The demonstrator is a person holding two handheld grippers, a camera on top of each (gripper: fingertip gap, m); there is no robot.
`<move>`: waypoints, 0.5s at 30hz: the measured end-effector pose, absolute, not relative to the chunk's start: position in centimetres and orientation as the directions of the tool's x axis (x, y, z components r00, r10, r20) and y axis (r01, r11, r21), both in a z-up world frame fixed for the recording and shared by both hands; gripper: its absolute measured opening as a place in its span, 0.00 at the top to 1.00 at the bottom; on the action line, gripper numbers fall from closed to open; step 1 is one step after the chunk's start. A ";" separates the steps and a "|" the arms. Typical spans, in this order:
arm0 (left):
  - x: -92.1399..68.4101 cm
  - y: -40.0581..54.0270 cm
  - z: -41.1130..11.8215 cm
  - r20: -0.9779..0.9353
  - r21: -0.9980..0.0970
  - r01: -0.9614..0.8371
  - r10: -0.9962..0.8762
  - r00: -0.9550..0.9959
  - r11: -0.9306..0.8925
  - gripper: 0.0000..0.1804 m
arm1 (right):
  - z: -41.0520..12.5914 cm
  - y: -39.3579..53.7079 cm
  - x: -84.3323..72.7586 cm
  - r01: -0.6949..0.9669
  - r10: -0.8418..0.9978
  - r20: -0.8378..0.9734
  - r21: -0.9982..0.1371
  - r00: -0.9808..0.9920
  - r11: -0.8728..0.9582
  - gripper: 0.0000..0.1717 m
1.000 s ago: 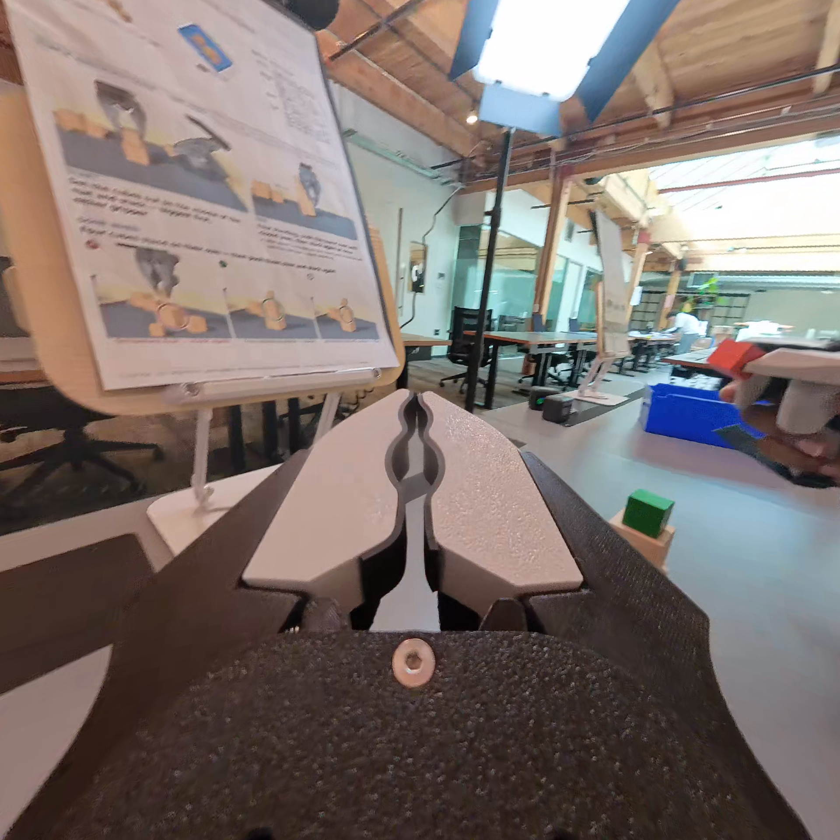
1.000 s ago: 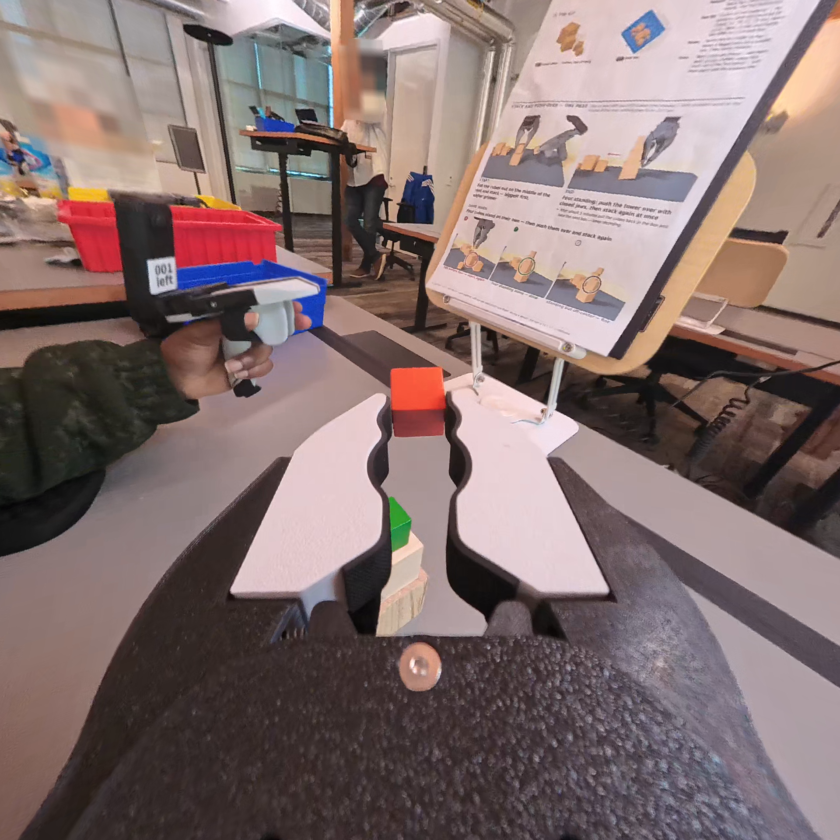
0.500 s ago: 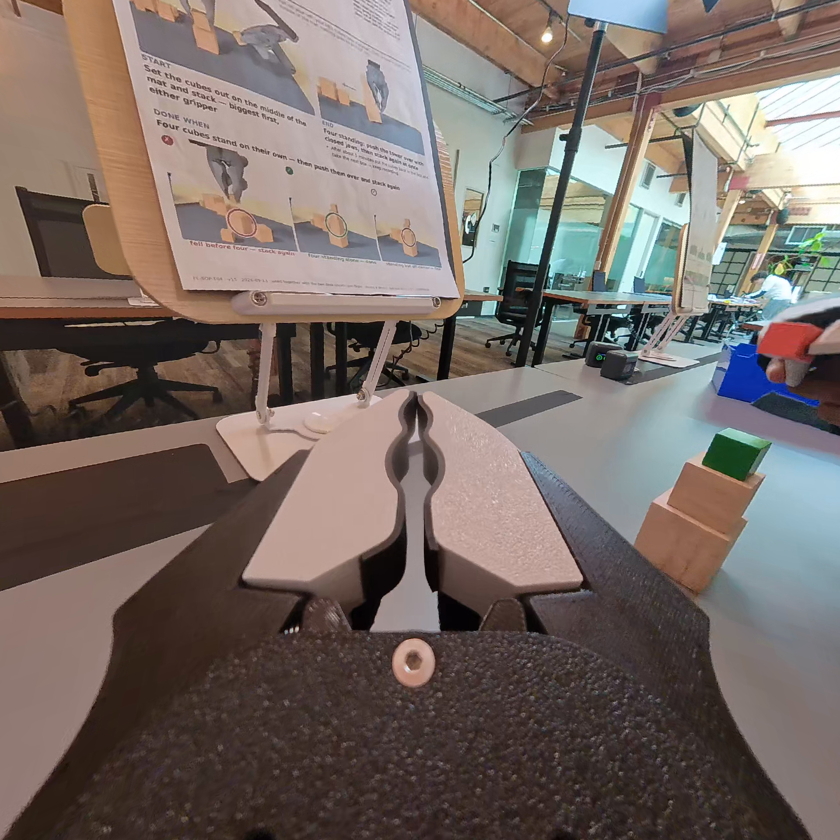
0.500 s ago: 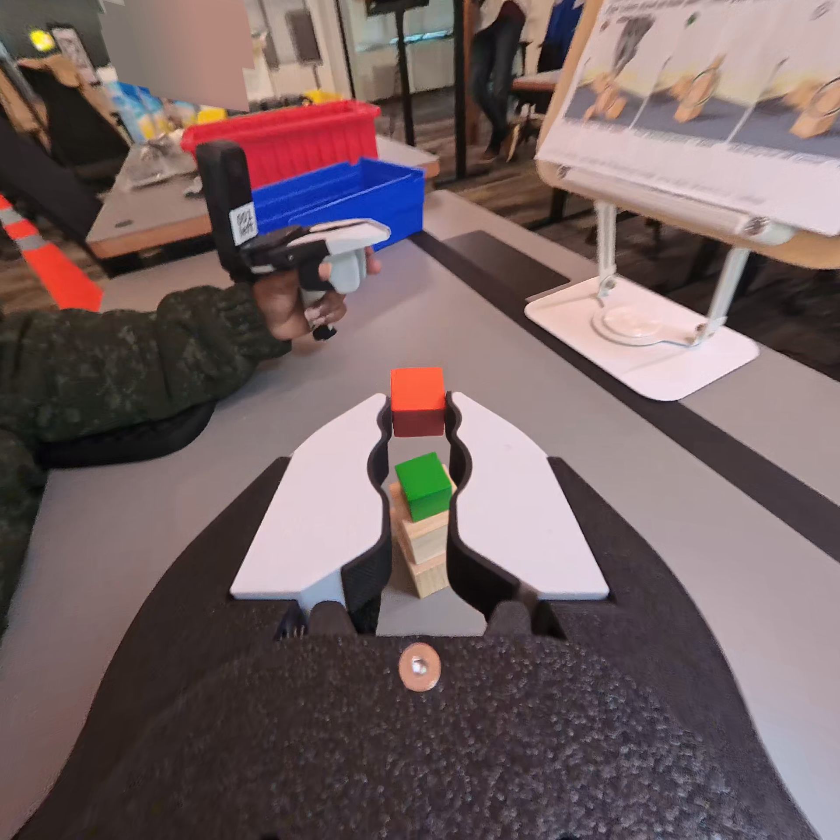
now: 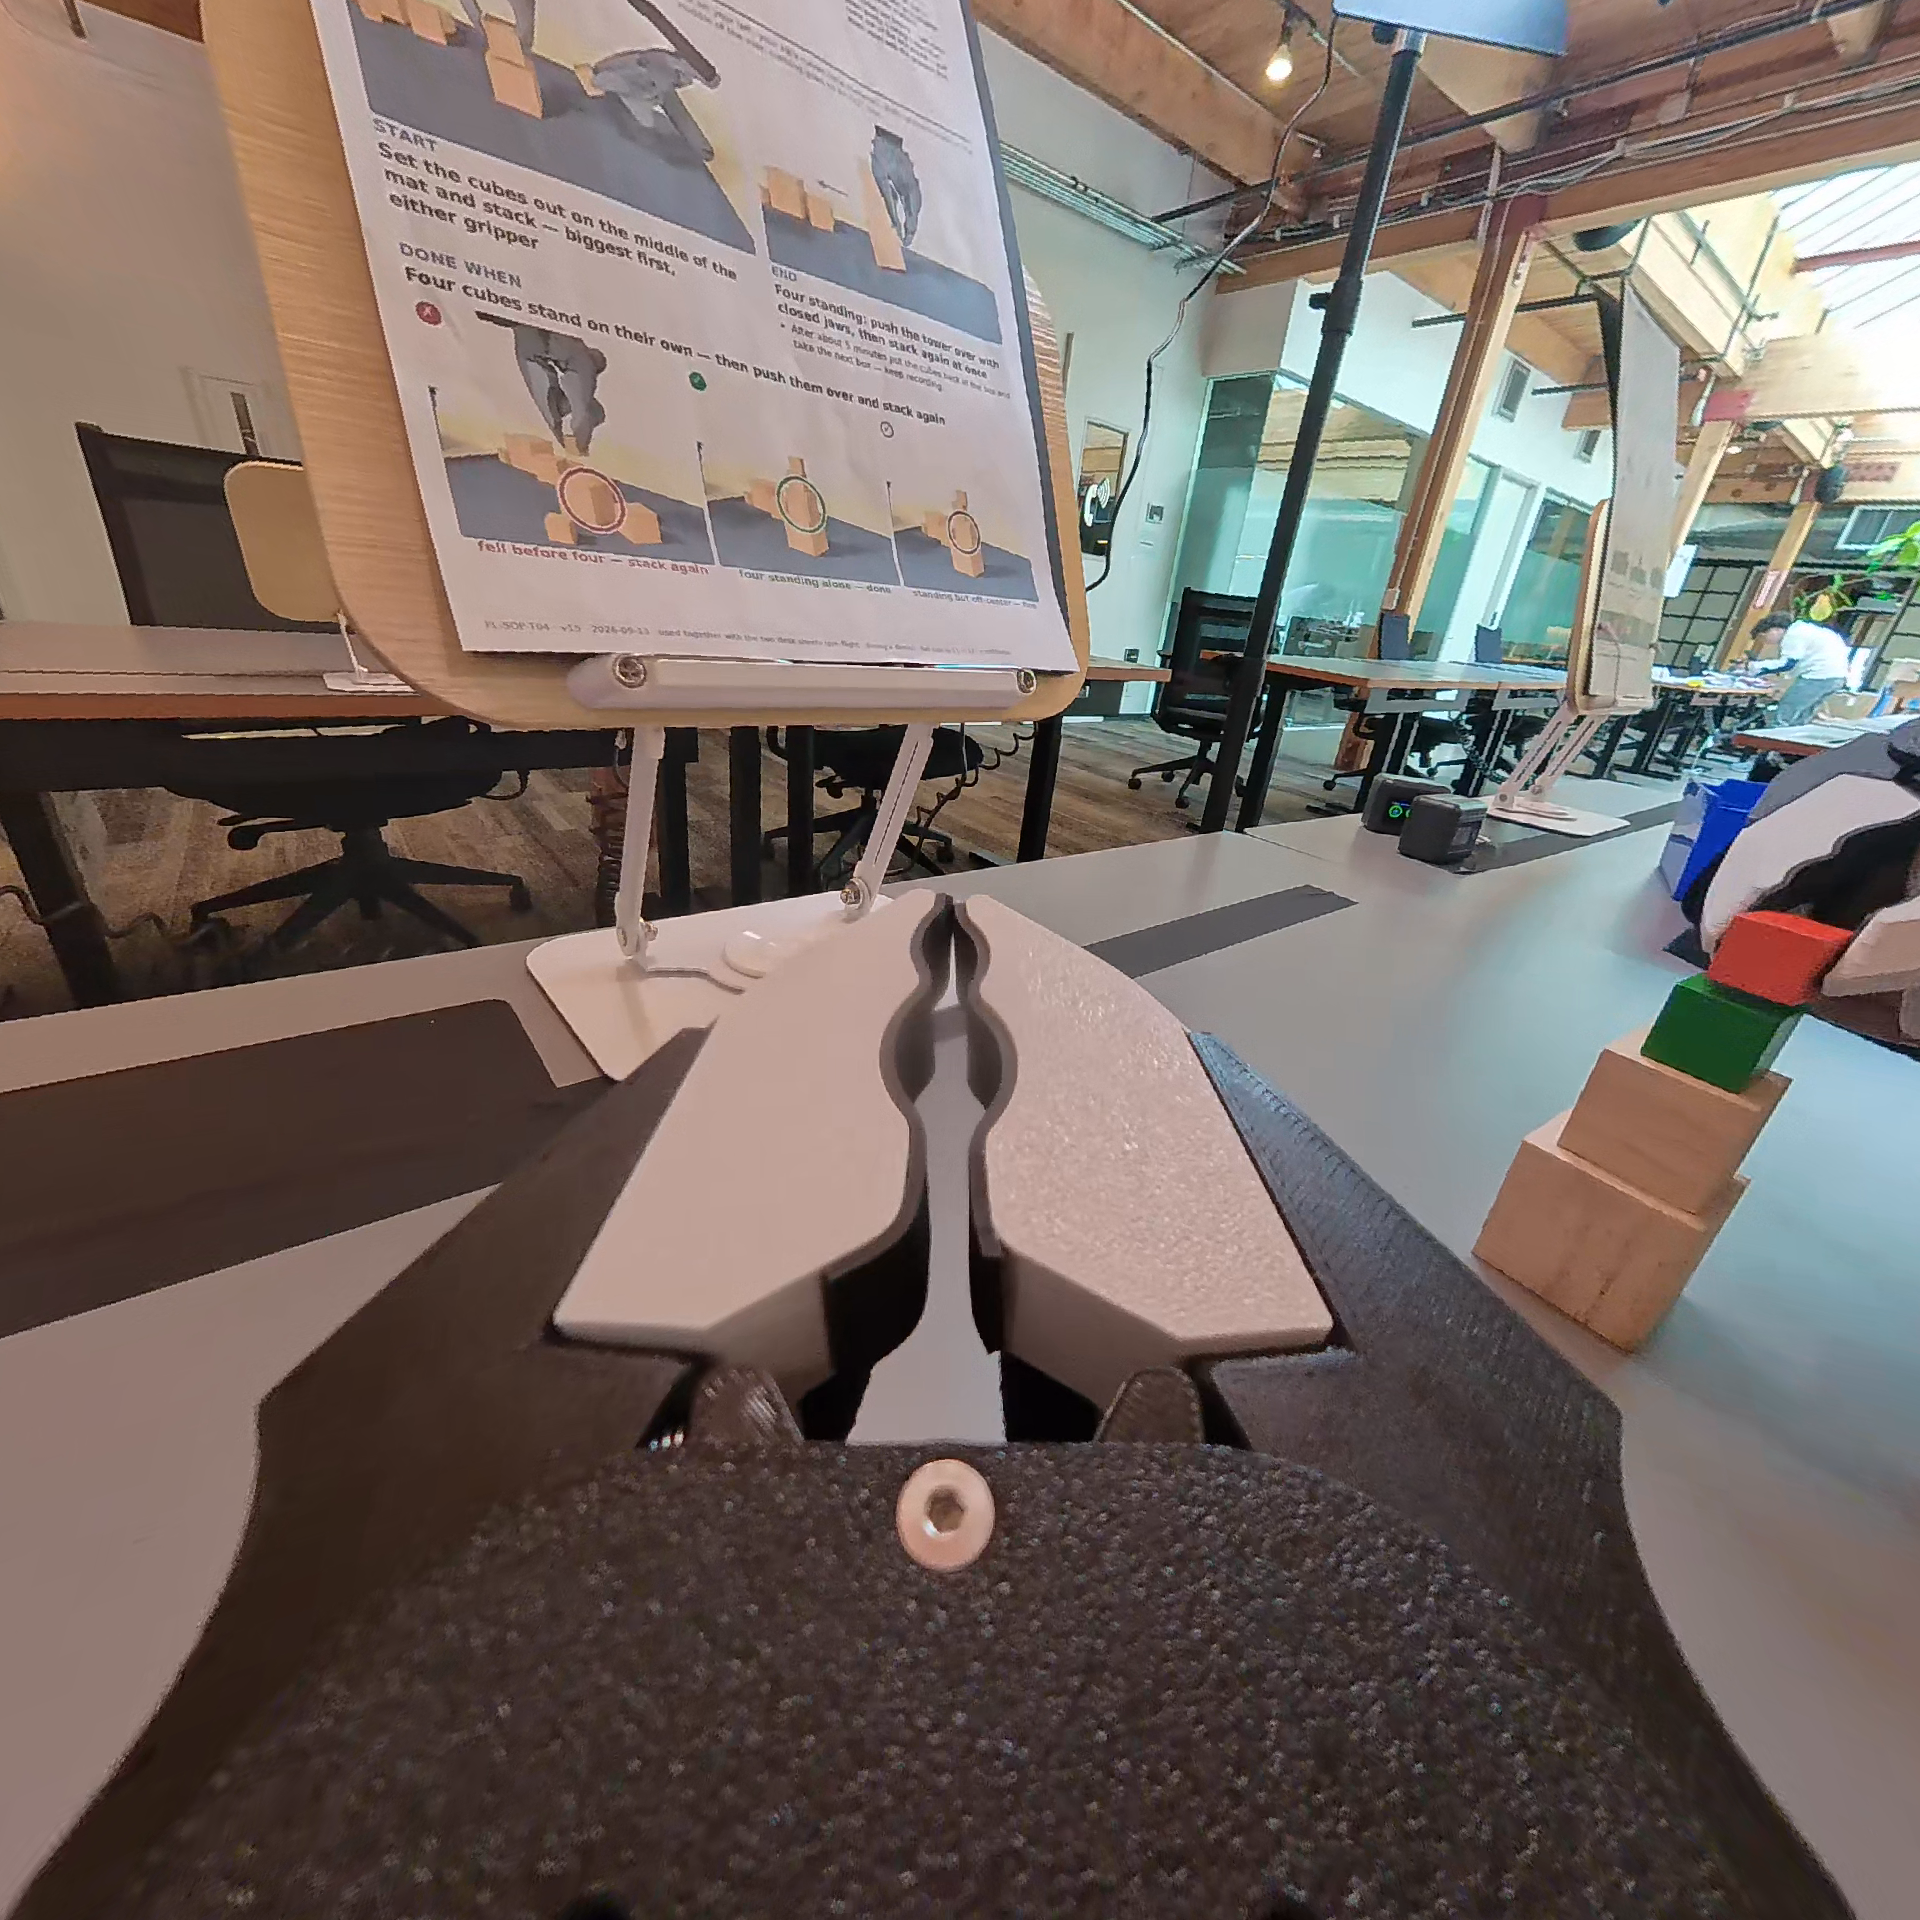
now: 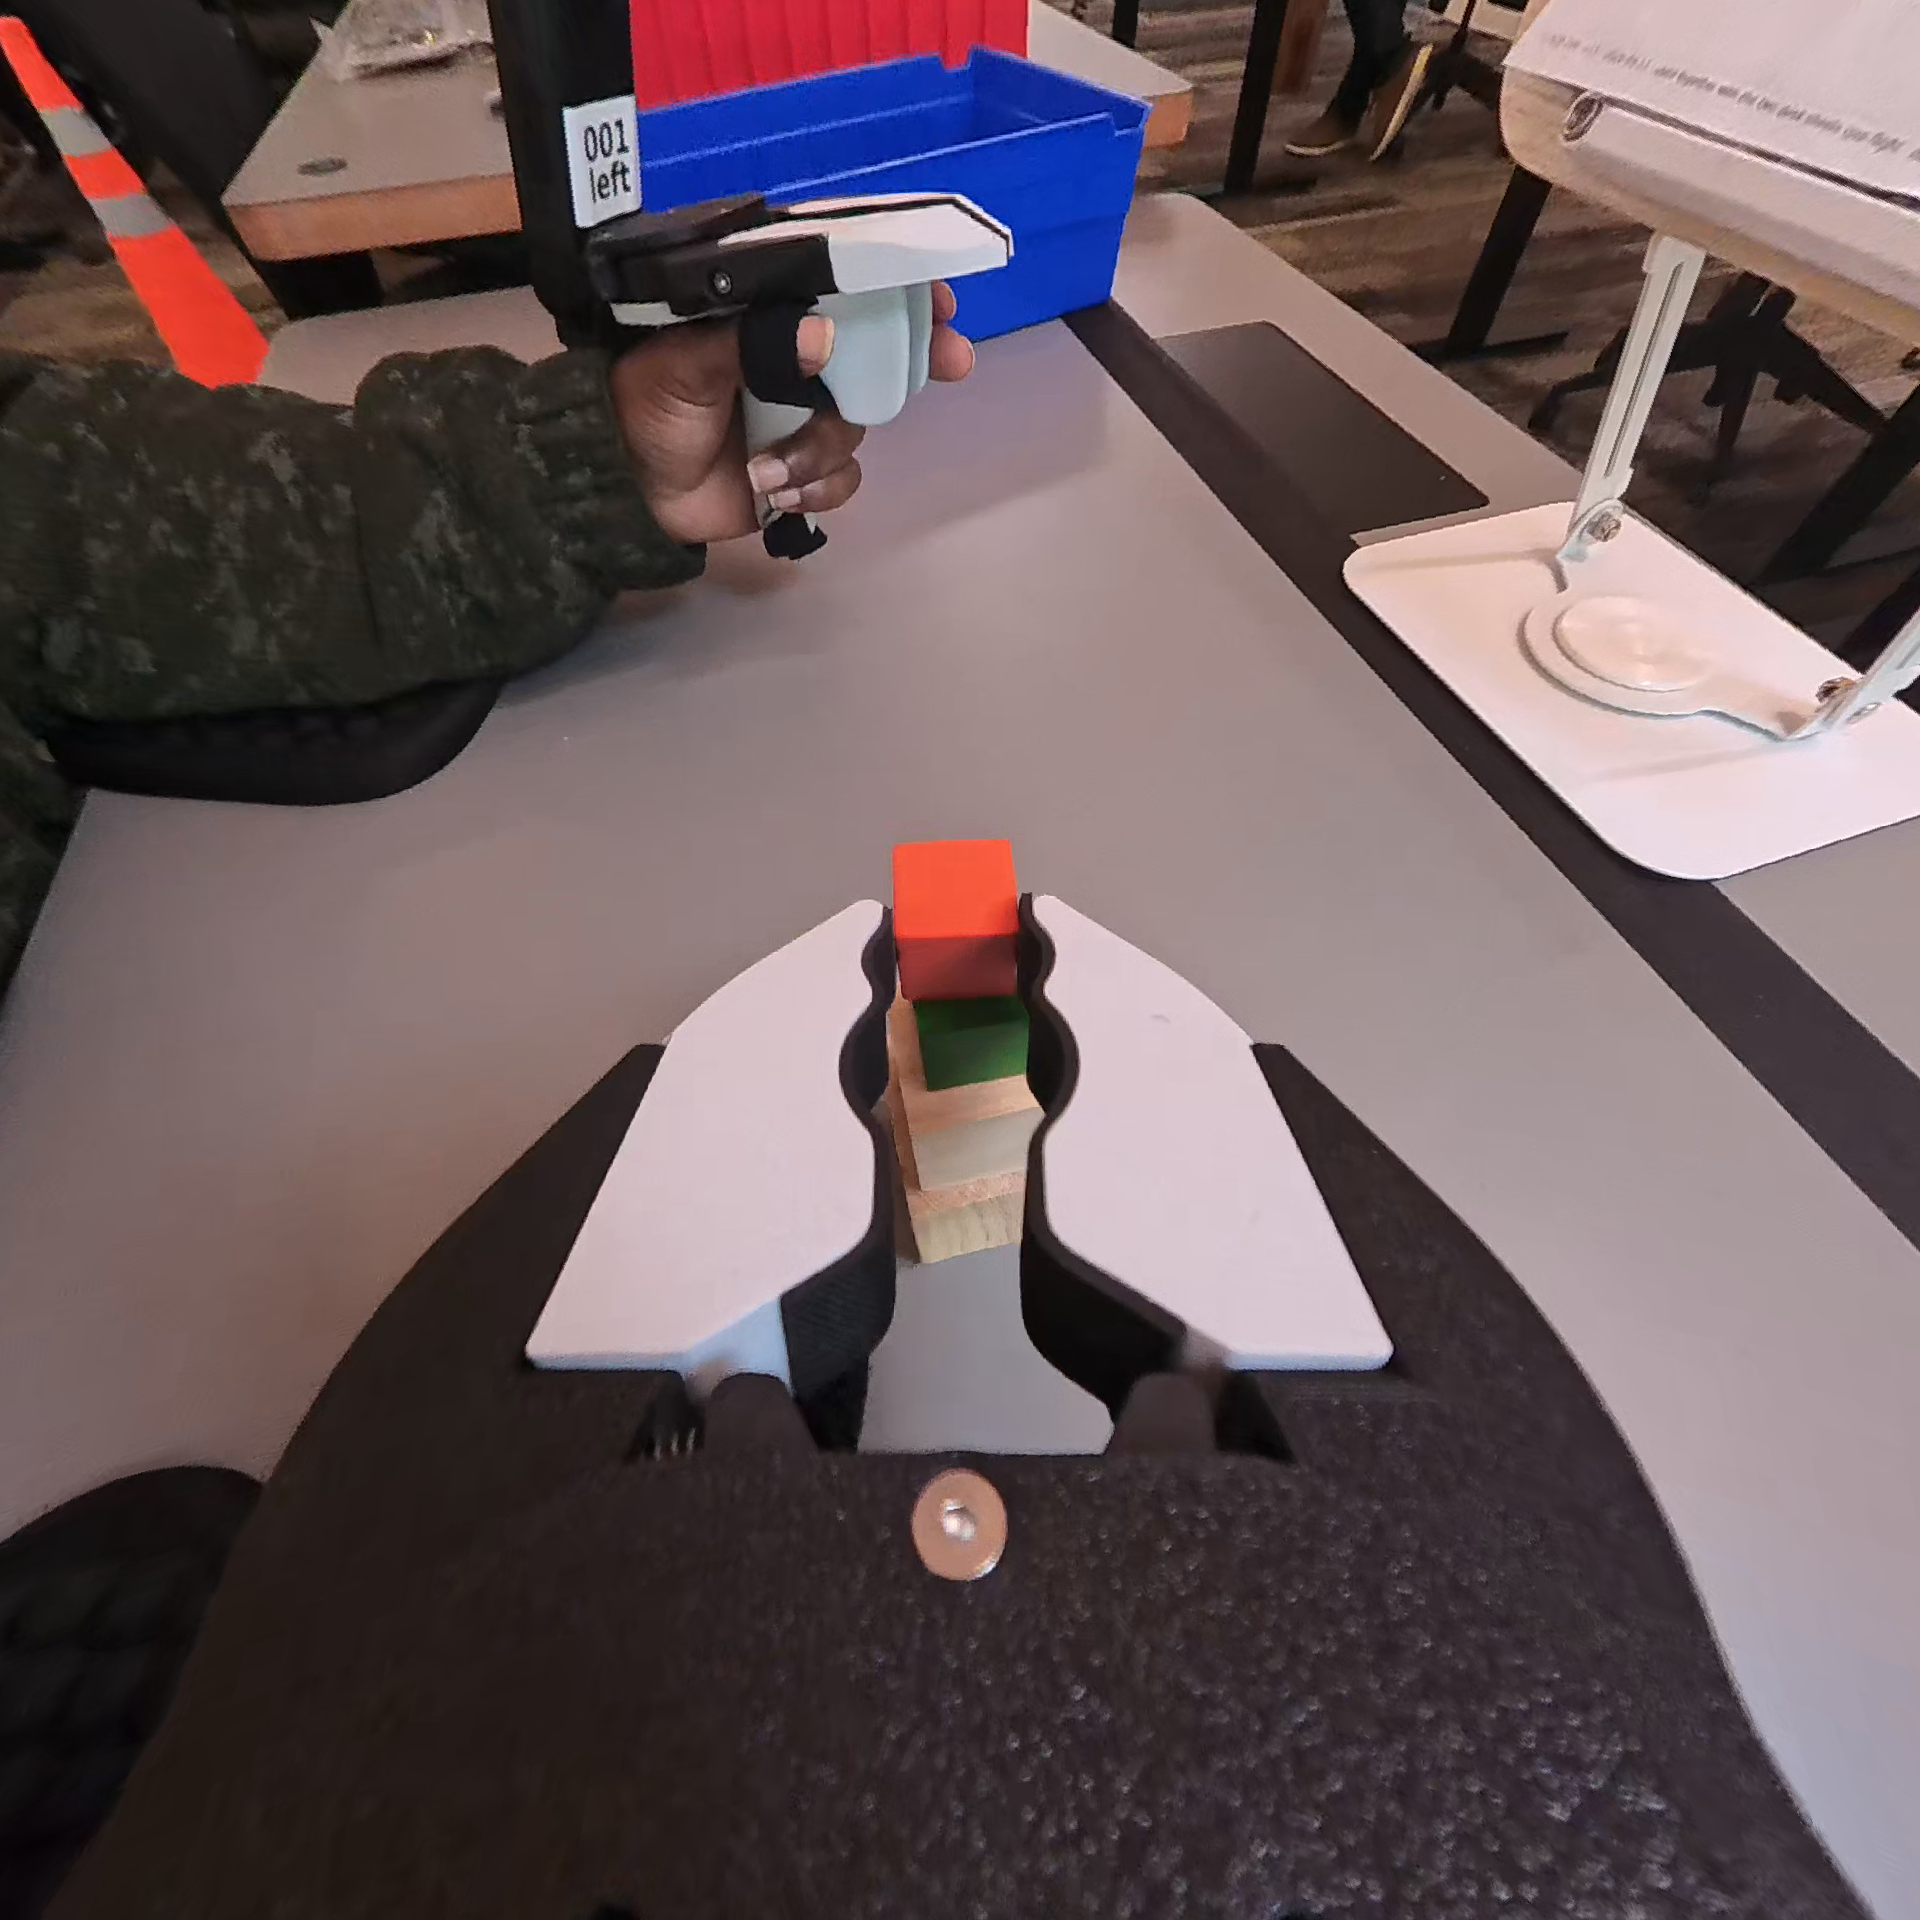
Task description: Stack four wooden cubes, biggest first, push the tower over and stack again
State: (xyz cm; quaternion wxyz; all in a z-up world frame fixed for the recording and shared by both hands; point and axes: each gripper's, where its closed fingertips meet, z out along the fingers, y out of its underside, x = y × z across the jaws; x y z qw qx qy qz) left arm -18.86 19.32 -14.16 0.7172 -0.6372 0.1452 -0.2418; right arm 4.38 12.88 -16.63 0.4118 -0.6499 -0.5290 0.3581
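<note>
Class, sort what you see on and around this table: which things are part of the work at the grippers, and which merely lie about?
In use:
- right gripper, clamped on the red cube
- green cube directly under it
- two wooden cubes beneath

Lying about:
- left gripper, shut, empty
- blue bin
- paper stand
- orange cone

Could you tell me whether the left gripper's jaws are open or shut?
Shut: the left gripper's two fingertips meet with nothing between them.
</note>
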 end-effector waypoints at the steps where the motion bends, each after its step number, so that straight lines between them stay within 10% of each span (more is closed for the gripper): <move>1: -18.9 19.3 -14.2 0.100 -0.984 0.162 -0.533 0.840 0.071 1.00 | -16.7 12.9 4.4 0.397 0.983 -0.025 -0.913 0.181 -0.096 0.87; 15: -18.8 19.4 -14.3 0.106 -0.984 0.165 -0.542 0.834 0.062 1.00 | -17.0 13.1 4.4 0.423 0.991 -0.003 -0.904 0.131 -0.058 0.85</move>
